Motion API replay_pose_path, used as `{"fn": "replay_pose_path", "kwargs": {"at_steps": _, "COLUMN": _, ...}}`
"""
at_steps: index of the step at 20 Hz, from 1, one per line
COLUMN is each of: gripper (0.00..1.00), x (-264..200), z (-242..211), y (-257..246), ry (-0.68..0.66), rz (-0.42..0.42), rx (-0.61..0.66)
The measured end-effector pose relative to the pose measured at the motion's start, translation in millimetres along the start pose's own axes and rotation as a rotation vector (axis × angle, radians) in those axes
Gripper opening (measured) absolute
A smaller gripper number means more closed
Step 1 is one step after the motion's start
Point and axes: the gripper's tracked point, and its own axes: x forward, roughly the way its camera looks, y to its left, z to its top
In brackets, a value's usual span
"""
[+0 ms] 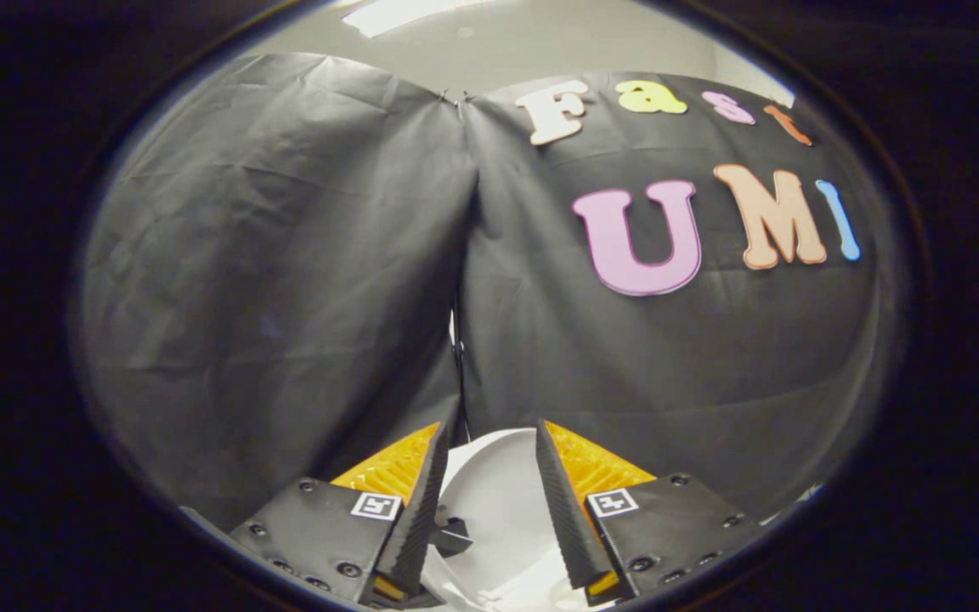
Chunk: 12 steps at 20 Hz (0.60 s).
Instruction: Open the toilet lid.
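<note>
Gripper [489, 442] spread wide at bottom centre of frame, holding nothing. White toilet lid [494, 501] between and below the fingers: probably rigid, smooth, slippery plastic, best lifted by its front rim.

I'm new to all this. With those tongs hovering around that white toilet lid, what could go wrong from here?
Two risks, as I judge it. The tongs stand open with the white toilet lid between the fingers, neither clearly pressing on it, so the smooth lid might slip free when lifted. Also, the black cloth wall hangs close beyond the lid; a fast swing could knock the lid into it.
</note>
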Motion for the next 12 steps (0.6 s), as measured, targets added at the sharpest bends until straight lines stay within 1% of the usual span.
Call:
{"fn": "replay_pose_path", "kwargs": {"at_steps": 2, "gripper": 0.67, "x": -20.3, "z": 14.9, "y": -29.5, "ry": -0.031, "rz": -0.031, "rx": -0.029}}
{"fn": "replay_pose_path", "kwargs": {"at_steps": 4, "gripper": 0.68, "x": -35.5, "z": 18.5, "y": -62.3, "ry": -0.021, "rz": -0.068, "rx": -0.060}}
{"fn": "replay_pose_path", "kwargs": {"at_steps": 7, "gripper": 0.68, "x": -60.6, "z": 37.3, "y": -119.5, "ry": -0.066, "rz": -0.154, "rx": -0.069}}
{"fn": "replay_pose_path", "kwargs": {"at_steps": 9, "gripper": 0.69, "x": -80.8, "z": 40.6, "y": -154.0, "ry": -0.085, "rz": -0.210, "rx": -0.060}}
{"fn": "replay_pose_path", "kwargs": {"at_steps": 11, "gripper": 0.69, "x": -105.0, "z": 44.6, "y": -188.6, "ry": -0.095, "rz": -0.270, "rx": -0.078}}
{"fn": "replay_pose_path", "kwargs": {"at_steps": 12, "gripper": 0.69, "x": -117.6, "z": 45.6, "y": -202.4, "ry": -0.095, "rz": -0.284, "rx": -0.084}}
